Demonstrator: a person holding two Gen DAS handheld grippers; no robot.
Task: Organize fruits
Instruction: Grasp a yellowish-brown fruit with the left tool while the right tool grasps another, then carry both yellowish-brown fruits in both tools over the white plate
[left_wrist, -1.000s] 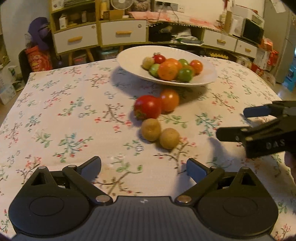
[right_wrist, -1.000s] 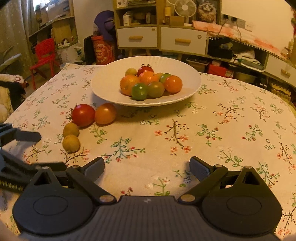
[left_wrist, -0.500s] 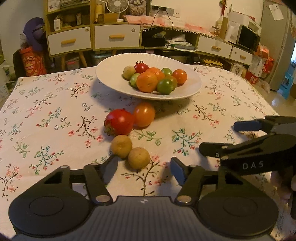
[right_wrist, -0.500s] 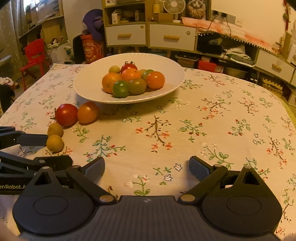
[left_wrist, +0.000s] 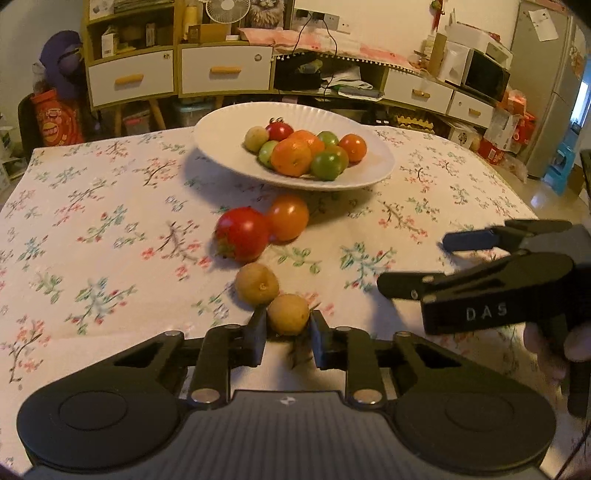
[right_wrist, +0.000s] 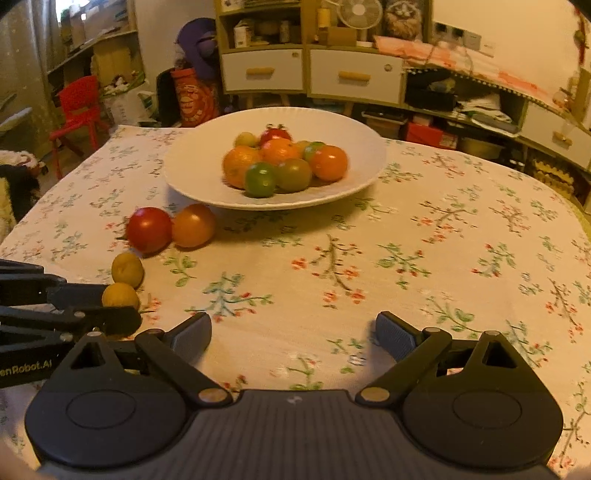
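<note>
— Left wrist view, compared with a second ago: the left gripper (left_wrist: 288, 334) was spread wide over bare cloth, well short of the fruit. Now its fingers (left_wrist: 256, 334) are clamped on the nearer yellow-brown fruit (left_wrist: 288, 314), which sits on the table between them.

— And the other one?

— The right gripper (right_wrist: 293, 334) has jaws wide, narrowing slightly, nothing between them, only cloth below. A hand (left_wrist: 554, 345) shows at its handle. It has barely shifted.

— Loose fruit?

— A second yellow-brown fruit (left_wrist: 257, 283) touches the gripped one. Behind them a red tomato (left_wrist: 242, 233) and an orange tomato (left_wrist: 288, 217) touch, just beside the white plate (left_wrist: 229, 147), where they were before. The plate holds a heap of orange, green and red fruit (left_wrist: 306, 153).

— Surface, room?

— Table under a floral tablecloth (left_wrist: 110, 221). Behind: wooden cabinets with white drawers (left_wrist: 131, 79), a small fan (left_wrist: 221, 9), a microwave (left_wrist: 484, 75), a red child's chair (right_wrist: 79, 107) off to the left.
</note>
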